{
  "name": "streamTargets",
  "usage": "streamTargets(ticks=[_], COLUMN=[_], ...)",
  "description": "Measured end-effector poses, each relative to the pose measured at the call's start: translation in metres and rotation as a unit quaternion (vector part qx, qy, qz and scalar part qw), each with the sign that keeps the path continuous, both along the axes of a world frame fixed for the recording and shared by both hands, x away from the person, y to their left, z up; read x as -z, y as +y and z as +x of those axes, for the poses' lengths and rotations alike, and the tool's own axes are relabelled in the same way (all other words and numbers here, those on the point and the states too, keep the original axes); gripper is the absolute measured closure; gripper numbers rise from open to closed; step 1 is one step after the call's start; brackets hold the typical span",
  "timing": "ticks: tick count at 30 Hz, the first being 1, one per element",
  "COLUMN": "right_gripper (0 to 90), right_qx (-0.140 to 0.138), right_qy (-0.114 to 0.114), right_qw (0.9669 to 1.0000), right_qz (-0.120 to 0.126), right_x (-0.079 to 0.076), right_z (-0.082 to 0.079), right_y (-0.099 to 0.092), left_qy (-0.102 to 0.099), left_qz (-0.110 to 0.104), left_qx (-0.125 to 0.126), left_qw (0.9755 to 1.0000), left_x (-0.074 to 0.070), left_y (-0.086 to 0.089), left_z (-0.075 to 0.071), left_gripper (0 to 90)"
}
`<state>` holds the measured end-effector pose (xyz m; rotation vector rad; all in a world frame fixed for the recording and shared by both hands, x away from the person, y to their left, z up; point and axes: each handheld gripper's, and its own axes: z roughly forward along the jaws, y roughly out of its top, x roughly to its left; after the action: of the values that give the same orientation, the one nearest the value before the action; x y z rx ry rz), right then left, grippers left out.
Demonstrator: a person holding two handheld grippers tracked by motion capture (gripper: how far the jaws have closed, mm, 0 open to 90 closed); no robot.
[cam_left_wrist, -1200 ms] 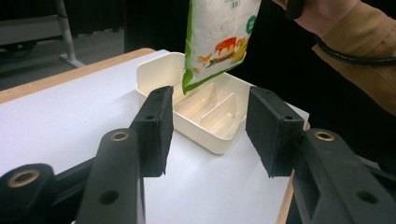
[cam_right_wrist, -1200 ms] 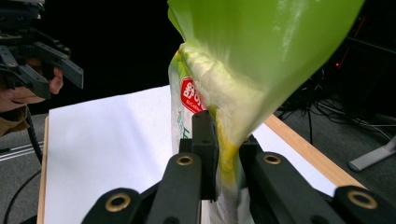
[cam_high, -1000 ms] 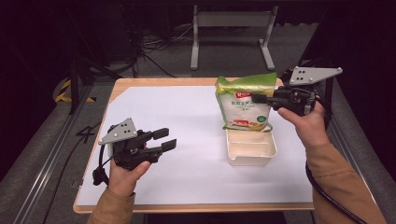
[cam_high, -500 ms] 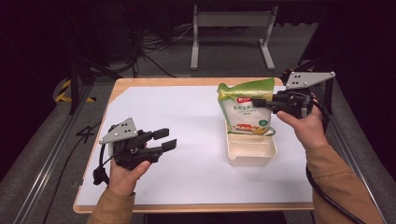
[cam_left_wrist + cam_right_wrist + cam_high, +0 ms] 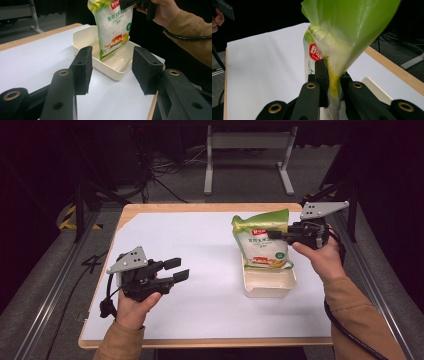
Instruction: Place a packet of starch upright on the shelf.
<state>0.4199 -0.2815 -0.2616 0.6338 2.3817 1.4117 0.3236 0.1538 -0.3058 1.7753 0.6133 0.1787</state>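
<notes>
- Since a second ago, the right hand-held gripper [image 5: 278, 236] has brought the pouch [image 5: 262, 242] lower, so its bottom now dips into the tray [image 5: 269, 285]; the left hand-held gripper [image 5: 177, 269] has stayed where it was.
- Right hand-held gripper is clenched on the pouch's upper right edge; in the right gripper view the jaws pinch the green-and-yellow film between them.
- Pouch hangs upright, its lower end inside the tray's far half; whether it touches the tray floor is hard to tell.
- Left hand-held gripper is released, jaws parted with nothing between them, well left of the tray over bare white tabletop [image 5: 200, 235].
- Tray sits near the tabletop's right edge; its near rim lies close to the front edge, as the left gripper view shows.
- Open room: a wide bare stretch lies left of the tray and behind it up to the wooden rim; right of the tray only a narrow strip remains before the edge.
- Hidden: in the right gripper view the pouch's folded top covers most of the tray, leaving only a pale corner [image 5: 377, 91].
- Cut off: the pouch's top and the right hand run out of the left gripper view's upper border.
- Small print on the pouch is too fine to read from the high view.
</notes>
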Motion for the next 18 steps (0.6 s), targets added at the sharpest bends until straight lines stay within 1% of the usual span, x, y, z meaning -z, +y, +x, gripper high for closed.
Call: streamTargets(ticks=[10,15,18], right_gripper=[83.8,83.8,83.8], right_qx=[0.004,0.007,0.009], right_qy=[0.011,0.017,0.019], right_qw=[0.9999,0.9998,0.9996], right_qz=[0.001,0.007,0.016], right_x=[0.015,0.024,0.030], right_z=[0.005,0.007,0.007], right_y=[-0.001,-0.002,-0.004], left_qy=[0.003,0.002,0.002], left_qz=[0.001,0.001,0.001], left_qx=[0.001,0.002,0.002], left_qw=[1.0000,1.0000,1.0000], left_x=[0.001,0.001,0.001], left_y=[-0.001,-0.001,-0.001], left_z=[0.001,0.001,0.001], left_gripper=[51.5,51.5,51.5])
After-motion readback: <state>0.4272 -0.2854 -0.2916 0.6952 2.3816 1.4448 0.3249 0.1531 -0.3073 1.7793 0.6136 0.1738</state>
